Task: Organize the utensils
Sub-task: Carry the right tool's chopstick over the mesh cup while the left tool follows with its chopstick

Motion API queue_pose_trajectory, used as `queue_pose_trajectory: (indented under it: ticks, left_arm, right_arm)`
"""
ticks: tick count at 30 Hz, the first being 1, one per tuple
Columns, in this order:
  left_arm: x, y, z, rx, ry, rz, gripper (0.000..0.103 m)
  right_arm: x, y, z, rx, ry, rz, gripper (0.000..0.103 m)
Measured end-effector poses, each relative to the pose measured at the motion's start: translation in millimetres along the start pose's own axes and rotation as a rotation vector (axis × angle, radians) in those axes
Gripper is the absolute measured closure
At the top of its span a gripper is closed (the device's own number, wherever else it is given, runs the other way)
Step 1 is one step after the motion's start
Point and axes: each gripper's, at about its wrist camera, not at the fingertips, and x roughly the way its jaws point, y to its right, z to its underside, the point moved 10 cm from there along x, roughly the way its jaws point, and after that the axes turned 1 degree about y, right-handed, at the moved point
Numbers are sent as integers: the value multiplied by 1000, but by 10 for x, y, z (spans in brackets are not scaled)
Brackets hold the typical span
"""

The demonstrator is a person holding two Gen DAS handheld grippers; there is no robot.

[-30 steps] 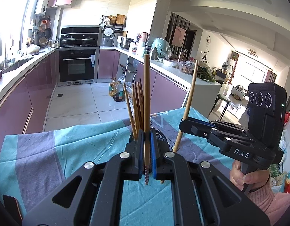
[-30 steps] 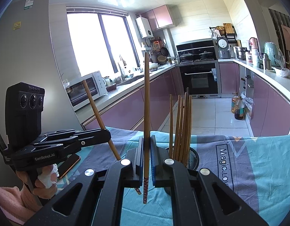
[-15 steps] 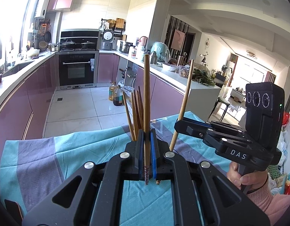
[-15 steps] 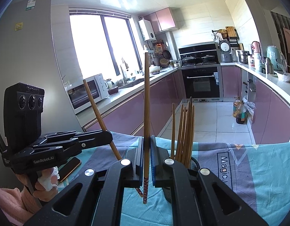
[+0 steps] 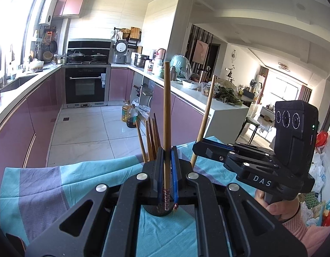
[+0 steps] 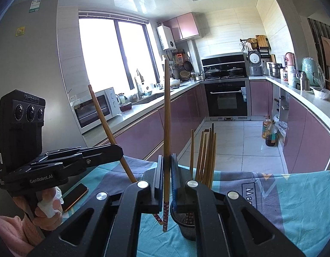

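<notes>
Two claws are each pinching one long wooden chopstick upright: the left claw [image 5: 167, 160] its chopstick [image 5: 166, 115], the right claw [image 6: 167, 167] its chopstick [image 6: 167, 115]. About six more are standing in one black mesh holder [image 6: 186, 224] on the teal-clothed worktop [image 6: 293, 203]. Since the earlier frames, both views are tilting slightly upward, with the holder sitting lower in each.

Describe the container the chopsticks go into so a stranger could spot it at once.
On the teal and grey tablecloth in the kitchen, look just beyond the right tongs. There stands a small dark mesh utensil holder, upright, with a bundle of brown chopsticks sticking out of it; nothing else on the cloth holds chopsticks.
</notes>
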Motion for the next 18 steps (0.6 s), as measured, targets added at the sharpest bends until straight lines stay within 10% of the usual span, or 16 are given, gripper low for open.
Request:
queue_pose_trajectory:
  ticks: [18]
  left_arm:
    - [34,60,-133,19,5,-3,96]
  right_arm:
    - [38,136,-61,11,5,33,97]
